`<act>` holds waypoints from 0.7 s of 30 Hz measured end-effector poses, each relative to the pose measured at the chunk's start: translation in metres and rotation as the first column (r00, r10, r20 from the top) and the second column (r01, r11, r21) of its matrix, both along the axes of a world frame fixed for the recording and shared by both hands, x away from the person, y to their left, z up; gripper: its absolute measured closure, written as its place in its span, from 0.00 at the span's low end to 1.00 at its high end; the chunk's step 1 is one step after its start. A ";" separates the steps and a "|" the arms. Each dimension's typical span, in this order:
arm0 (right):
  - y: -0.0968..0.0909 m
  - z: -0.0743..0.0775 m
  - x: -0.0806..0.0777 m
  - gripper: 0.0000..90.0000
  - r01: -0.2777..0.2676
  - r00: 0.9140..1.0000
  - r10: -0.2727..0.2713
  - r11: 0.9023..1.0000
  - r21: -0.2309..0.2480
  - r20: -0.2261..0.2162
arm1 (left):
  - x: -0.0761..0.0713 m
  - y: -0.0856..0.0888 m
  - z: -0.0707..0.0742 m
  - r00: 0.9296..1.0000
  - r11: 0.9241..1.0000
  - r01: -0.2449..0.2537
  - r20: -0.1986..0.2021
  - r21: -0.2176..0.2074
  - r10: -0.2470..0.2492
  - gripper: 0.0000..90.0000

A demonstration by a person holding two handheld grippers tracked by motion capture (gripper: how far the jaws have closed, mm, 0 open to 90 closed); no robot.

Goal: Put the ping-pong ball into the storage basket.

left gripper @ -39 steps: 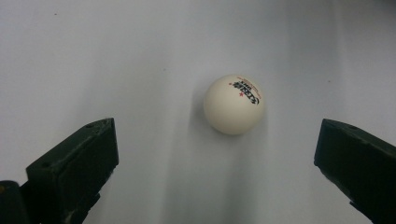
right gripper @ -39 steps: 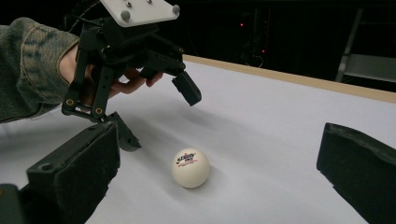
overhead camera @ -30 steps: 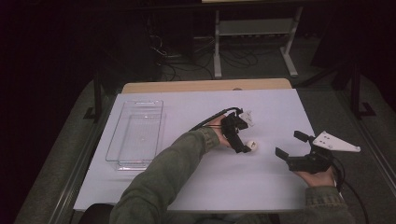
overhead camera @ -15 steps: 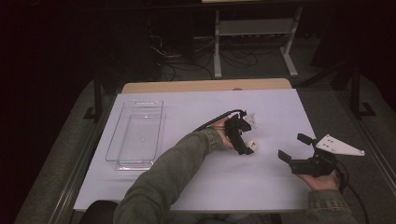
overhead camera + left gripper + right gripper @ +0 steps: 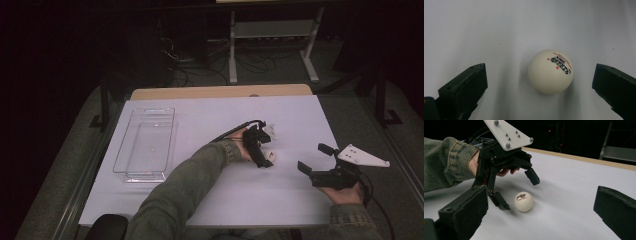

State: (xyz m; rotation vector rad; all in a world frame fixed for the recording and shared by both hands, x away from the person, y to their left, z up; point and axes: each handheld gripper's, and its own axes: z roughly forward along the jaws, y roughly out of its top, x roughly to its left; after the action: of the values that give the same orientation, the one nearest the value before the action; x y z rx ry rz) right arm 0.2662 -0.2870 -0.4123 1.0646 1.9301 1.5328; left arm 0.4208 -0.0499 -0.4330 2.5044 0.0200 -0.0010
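A white ping-pong ball with red and black print rests on the white table. My left gripper is open, one jaw on each side of the ball and neither touching it. From the right gripper view, the left gripper points down over the ball, with its grey plate on top. In the high view the ball lies right of centre, at the tip of the left gripper. My right gripper is open and empty, a short way to the right of the ball, aimed at it.
A clear plastic tray, empty, stands on the left part of the table. A wooden strip runs along the far edge. Beyond the table it is dark, with a metal frame and cables on the floor.
My left gripper has shifted slightly right, toward the ball. The right gripper has drifted a little back toward the person and stayed open.
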 end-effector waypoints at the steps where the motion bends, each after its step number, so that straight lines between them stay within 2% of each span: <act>1: 0.000 0.000 0.000 0.00 0.000 1.000 0.000 1.000 -0.001 0.000 | 0.000 0.000 0.000 1.000 1.000 0.000 0.000 0.003 0.000 0.00; 4: 0.000 0.000 0.000 0.00 -0.001 1.000 0.001 1.000 0.002 0.000 | 0.000 0.000 -0.001 1.000 1.000 -0.004 0.000 0.011 0.004 0.01; 11: 0.000 0.000 0.000 0.00 -0.001 1.000 0.001 1.000 0.003 -0.001 | -0.005 -0.003 0.000 0.999 1.000 -0.003 0.037 0.008 0.003 0.12; 17: 0.000 0.000 0.000 0.00 -0.001 1.000 0.001 1.000 0.007 -0.003 | -0.007 -0.004 -0.001 0.999 1.000 0.001 0.035 0.019 -0.002 0.19; 21: 0.000 0.000 0.000 0.00 -0.002 1.000 0.002 1.000 0.006 -0.003 | -0.006 -0.003 -0.001 1.000 1.000 0.006 0.011 0.020 -0.006 0.24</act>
State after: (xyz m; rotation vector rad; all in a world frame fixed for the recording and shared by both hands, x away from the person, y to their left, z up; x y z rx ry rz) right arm 0.2666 -0.2871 -0.4124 1.0683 1.9304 1.5394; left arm 0.4145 -0.0533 -0.4335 2.5241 0.0082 0.0100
